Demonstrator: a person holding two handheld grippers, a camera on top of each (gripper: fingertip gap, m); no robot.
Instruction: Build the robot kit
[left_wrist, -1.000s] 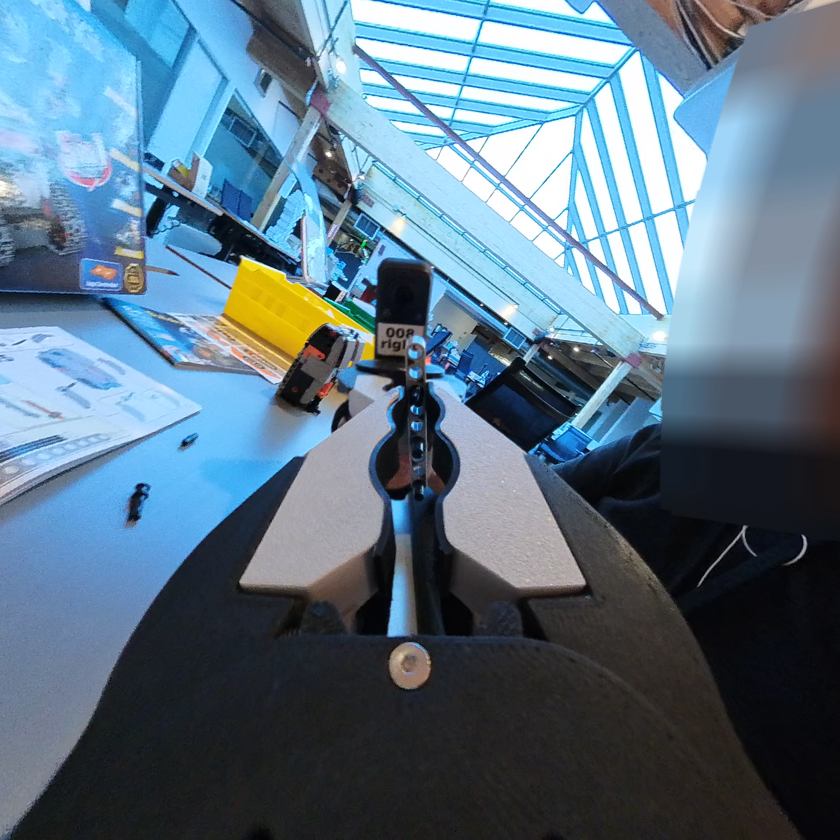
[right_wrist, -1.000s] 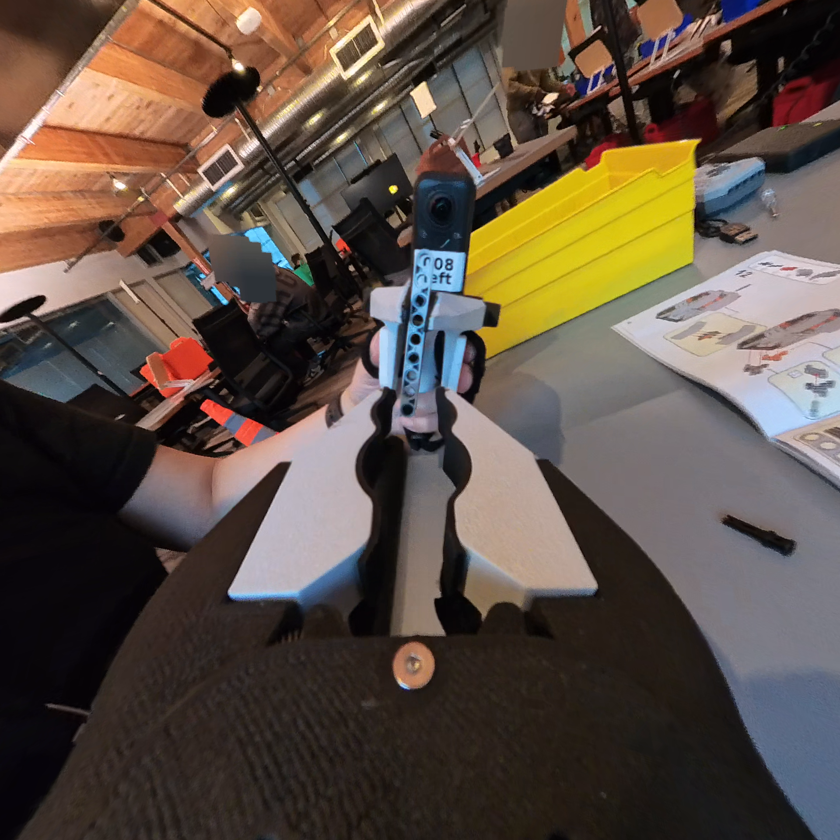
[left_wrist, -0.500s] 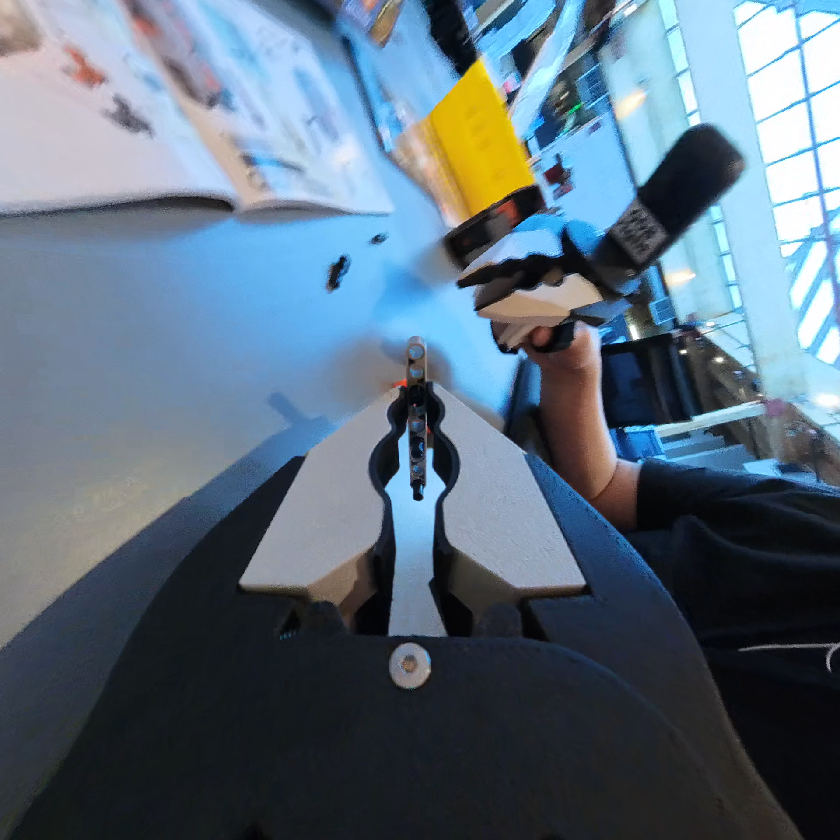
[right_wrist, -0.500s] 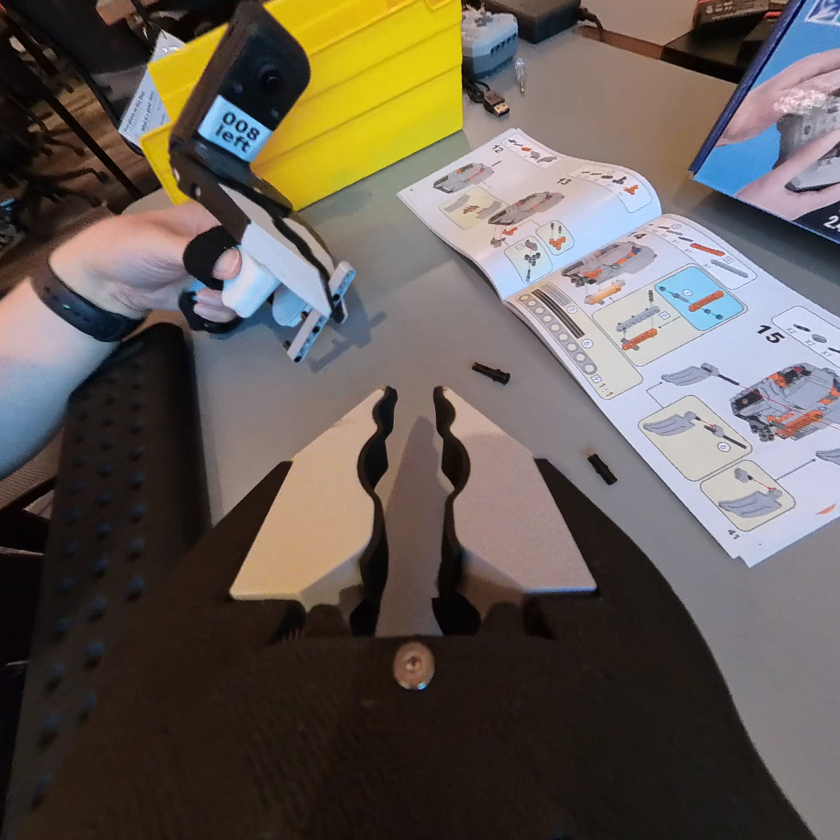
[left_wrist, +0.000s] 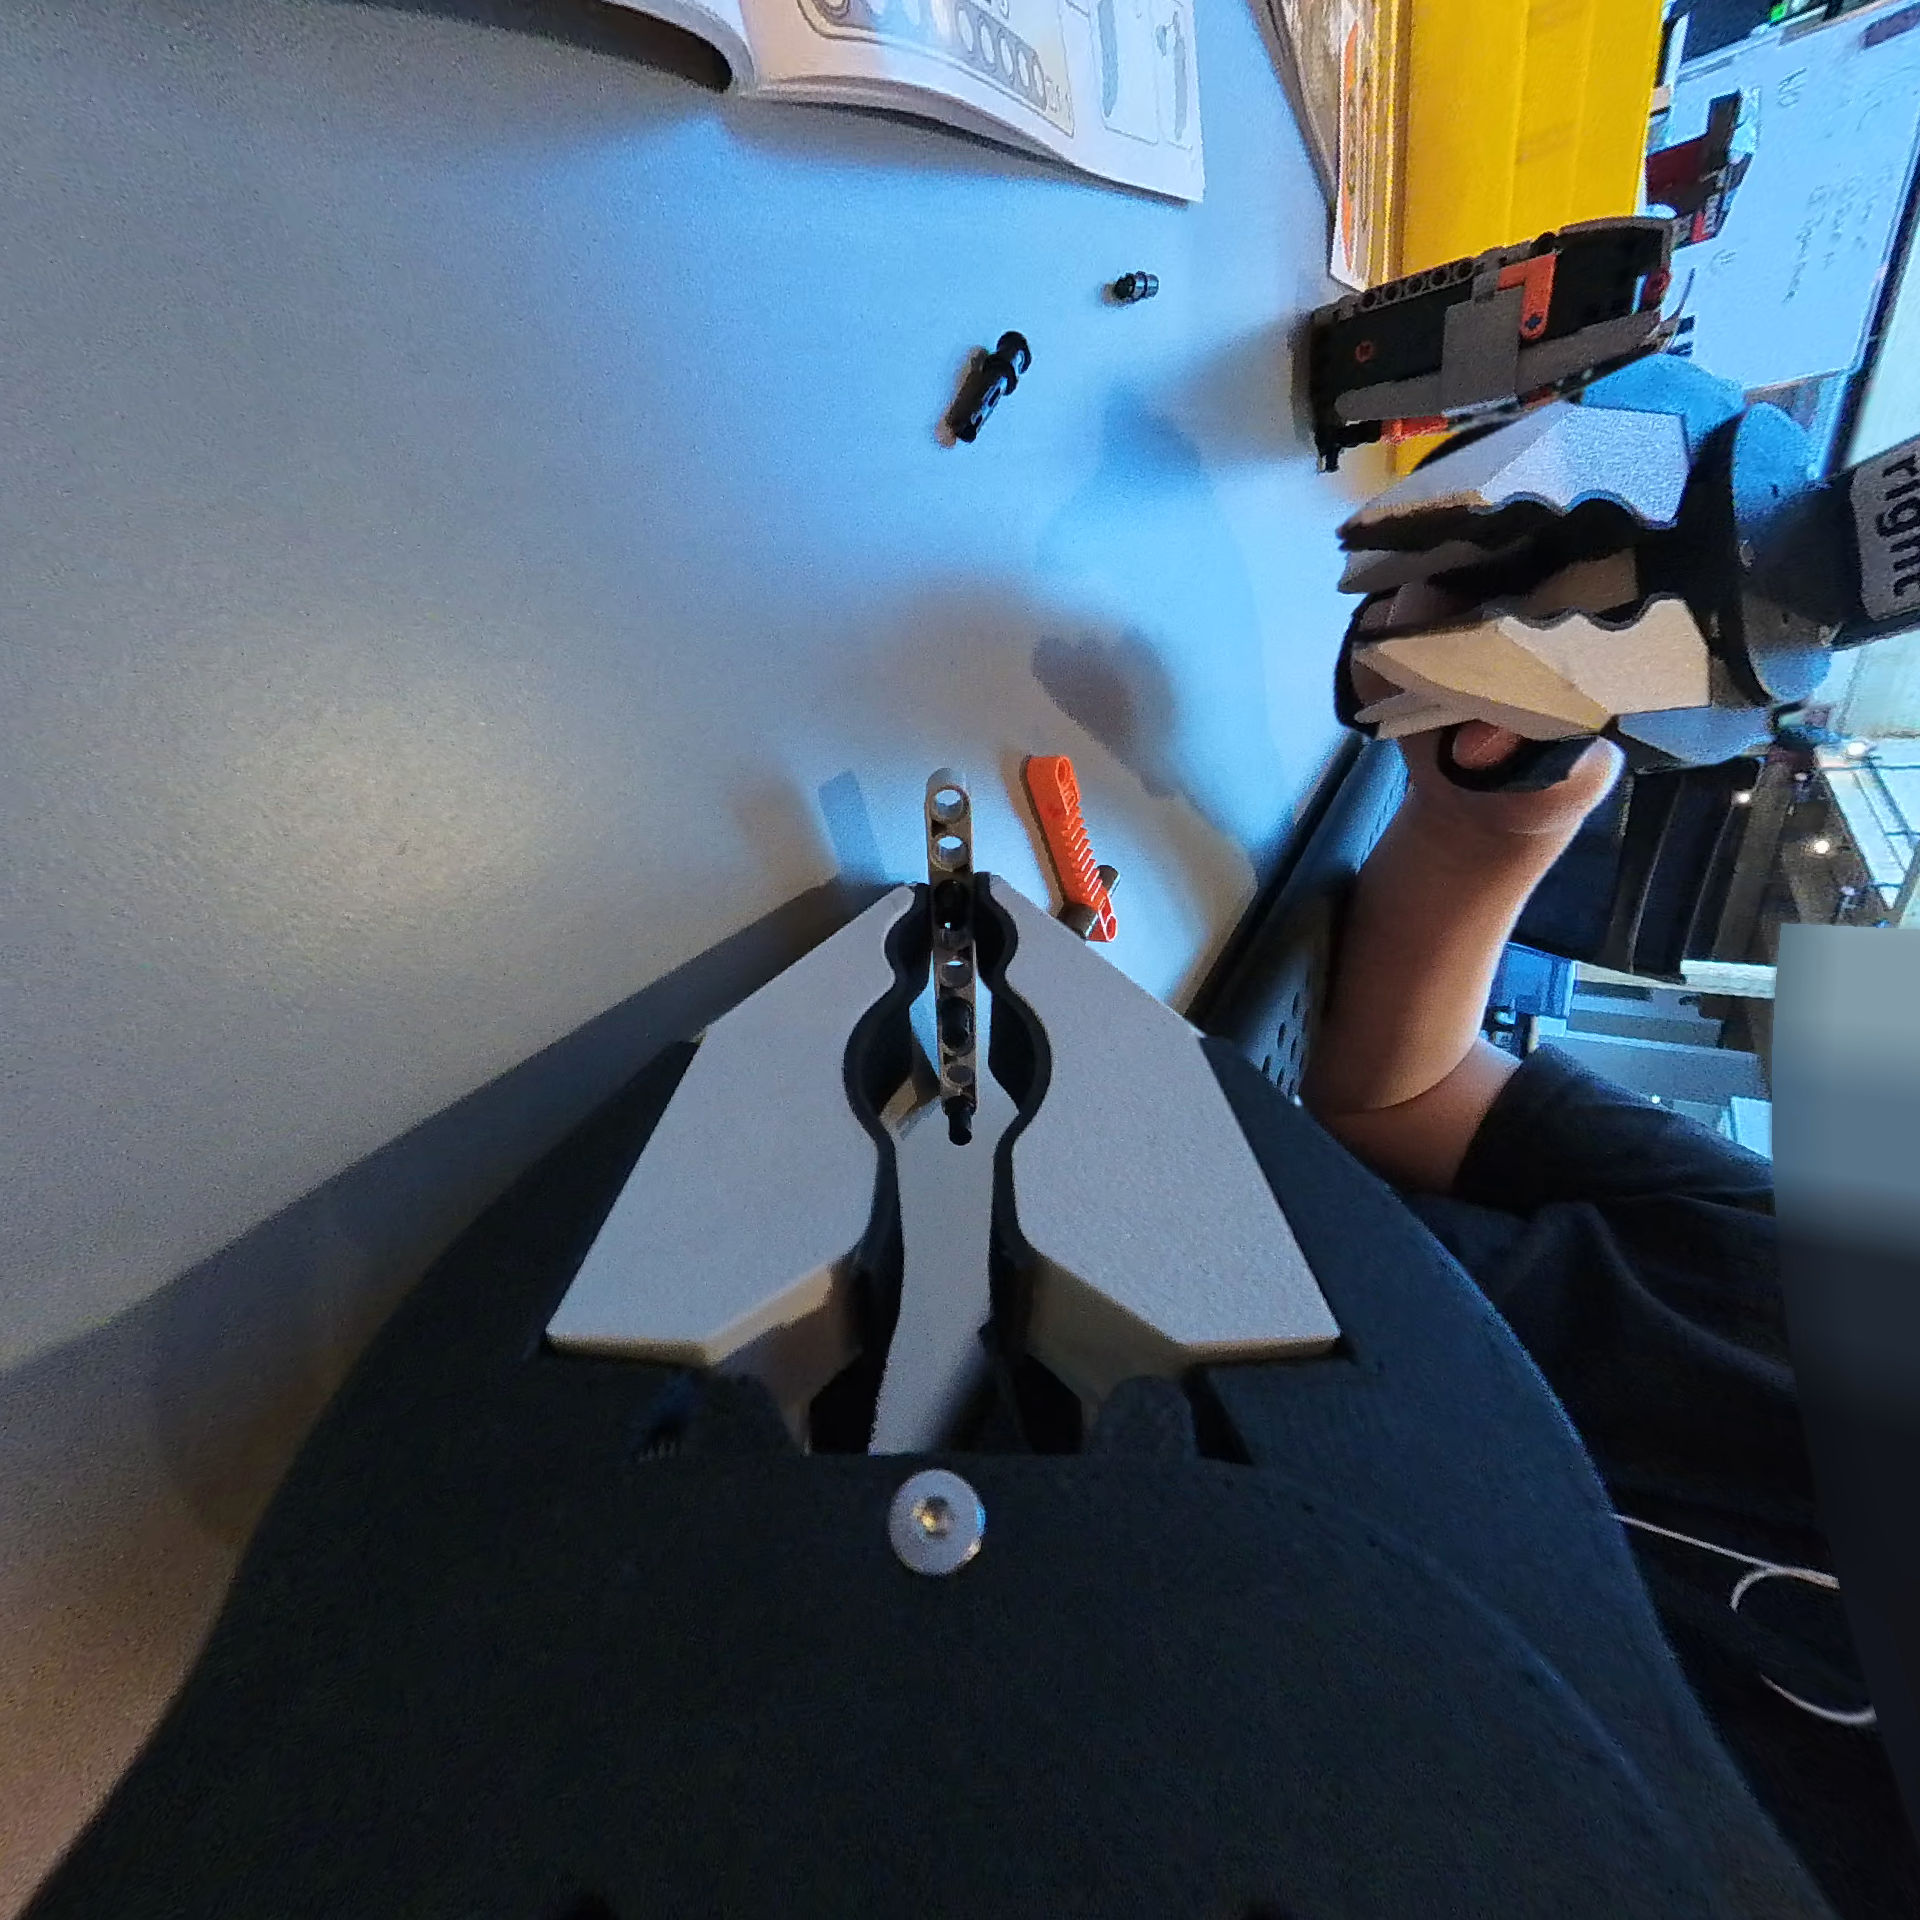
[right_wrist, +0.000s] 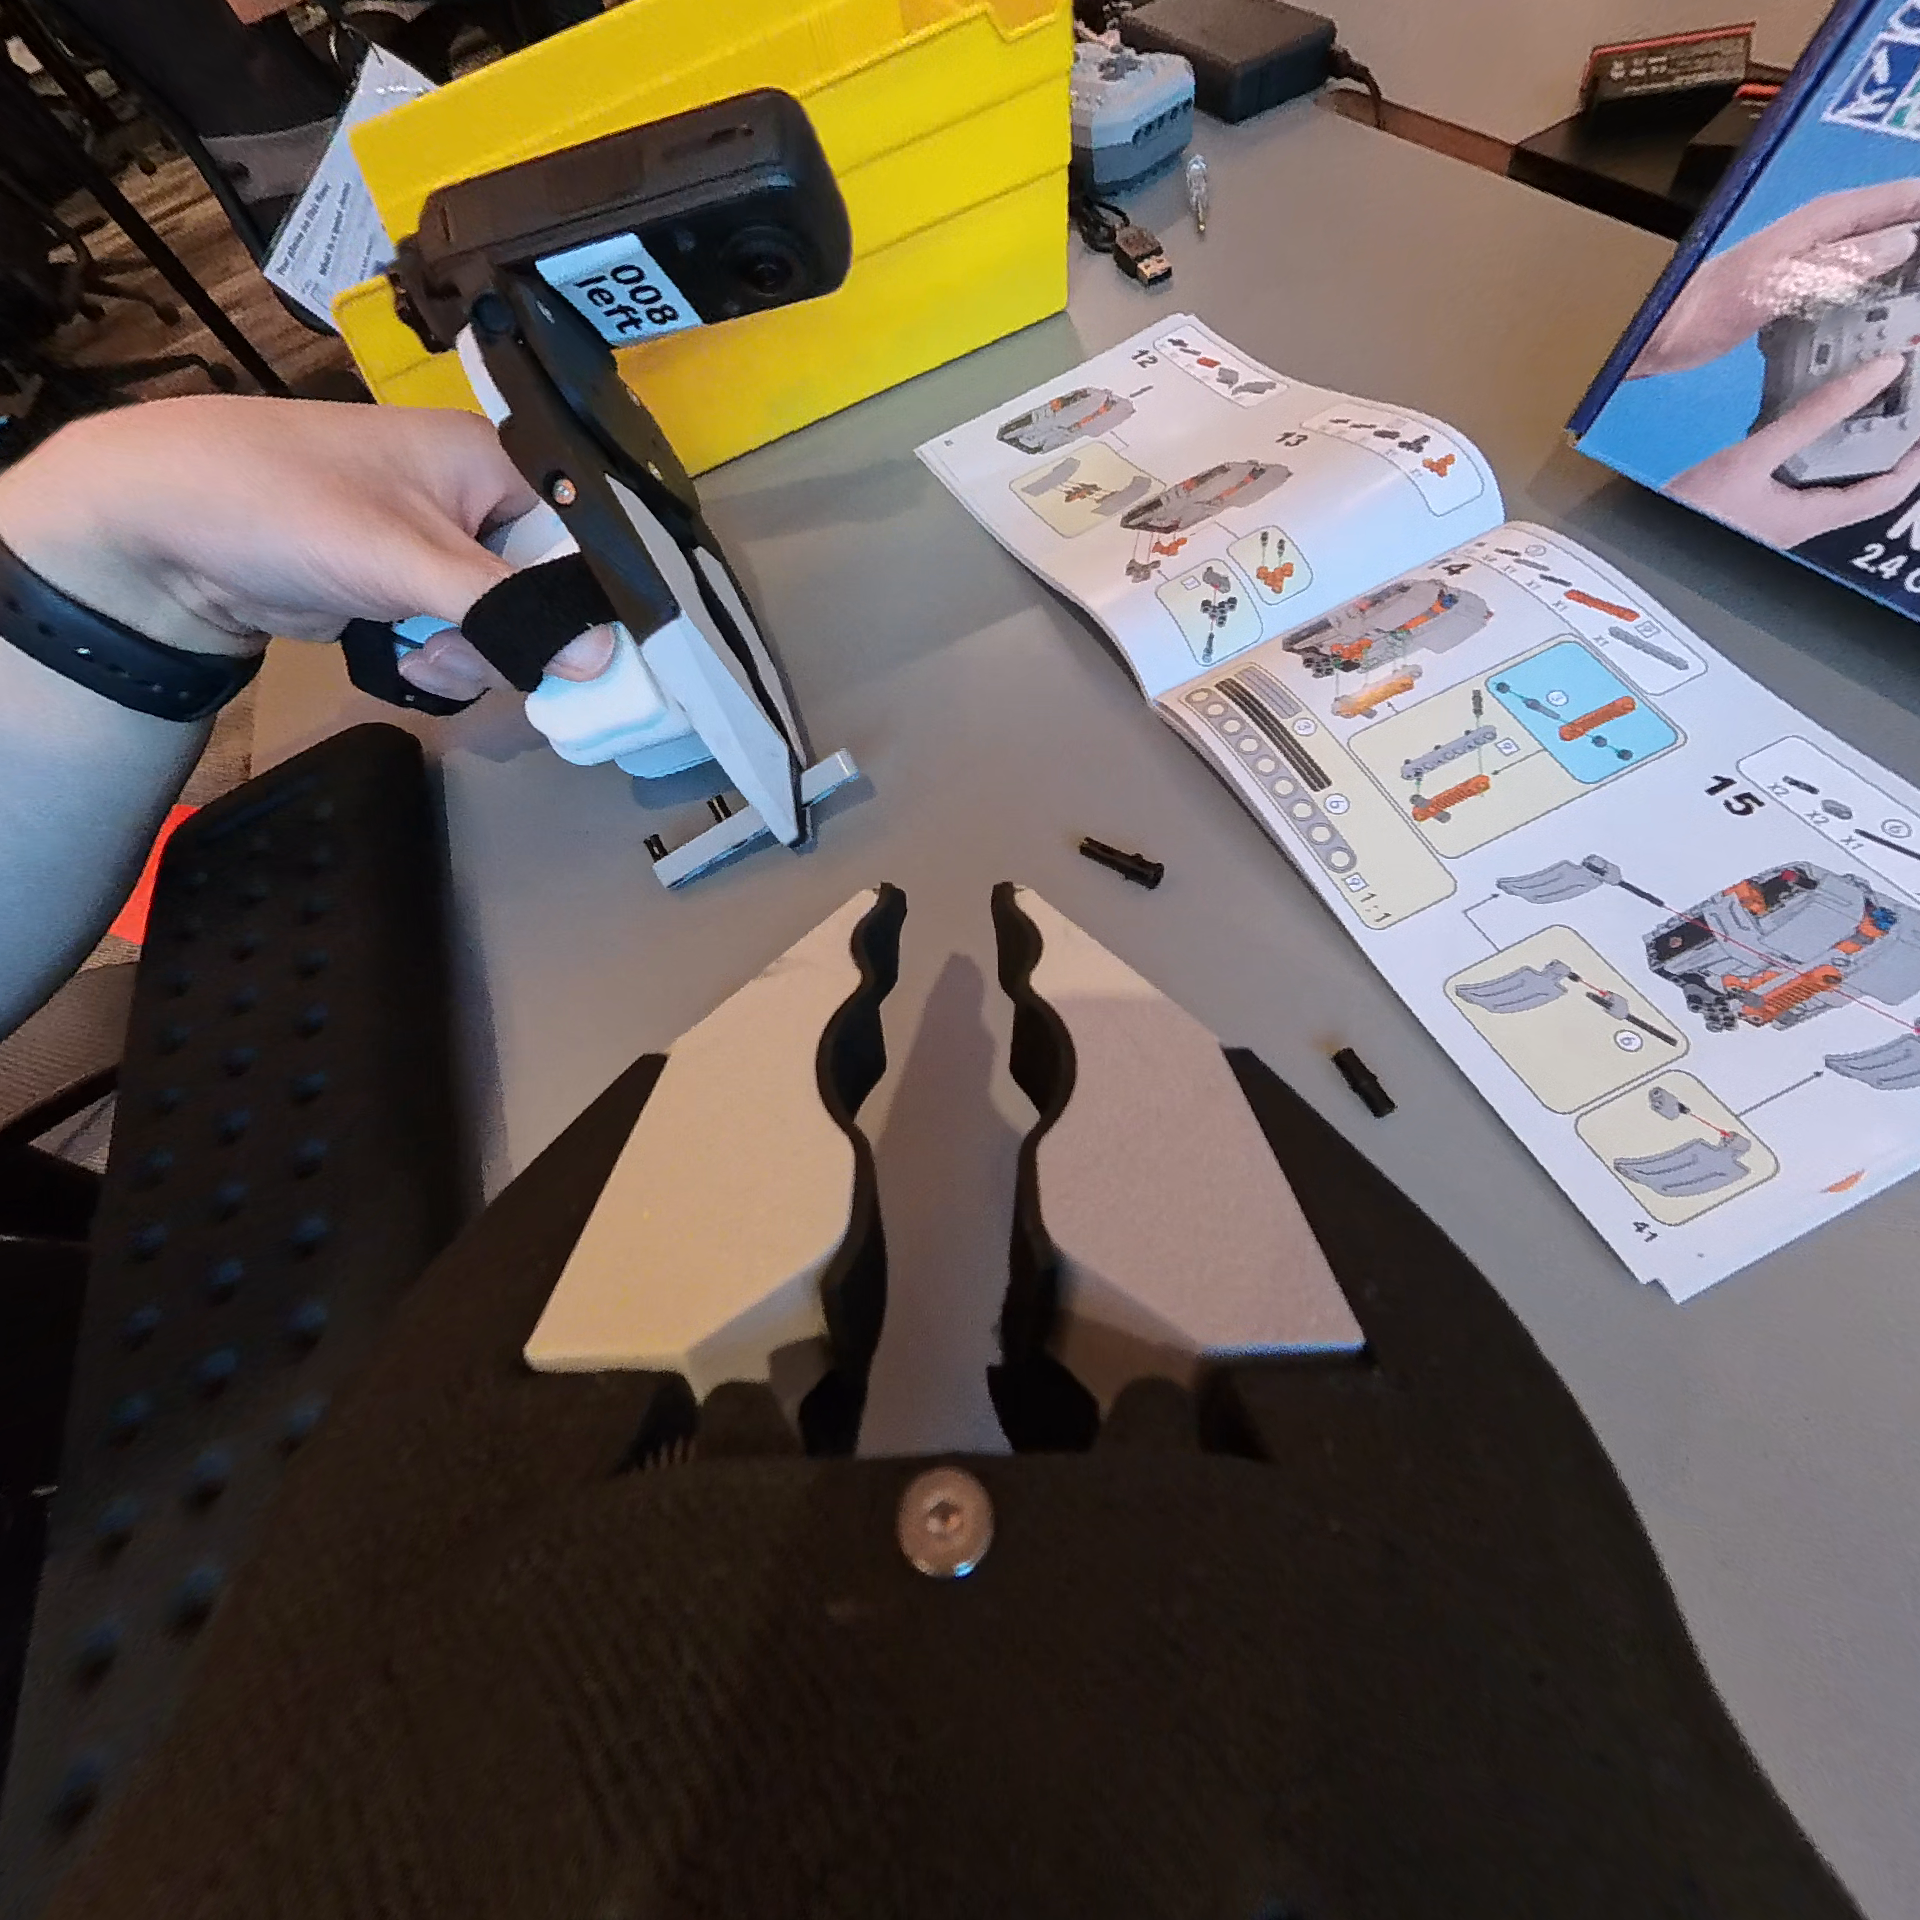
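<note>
My left gripper (left_wrist: 951, 896) is shut on a thin grey beam with holes (left_wrist: 948, 831), tilted down at the grey table (left_wrist: 416, 623). In the right wrist view the left gripper (right_wrist: 795, 831) holds the beam (right_wrist: 727, 836) level, at or just above the tabletop; black pins stick out of the beam. My right gripper (right_wrist: 948, 899) is open and empty, just behind the beam; it also shows in the left wrist view (left_wrist: 1361, 623). An orange toothed piece (left_wrist: 1070, 842) lies beside the beam.
Two black pins (right_wrist: 1120, 862) (right_wrist: 1363, 1081) lie near an open instruction booklet (right_wrist: 1455, 727). A yellow bin (right_wrist: 831, 208) stands behind, a blue box (right_wrist: 1766, 312) at the far right. A part-built black and grey model (left_wrist: 1475, 332) sits near the bin. A black chair armrest (right_wrist: 260, 1039) is at the left. The grippers' ends are close to 10 cm from one another.
Both grippers held the beam together in the air. The right one let go, opened and drew back. The left one swung the beam down to the table.
</note>
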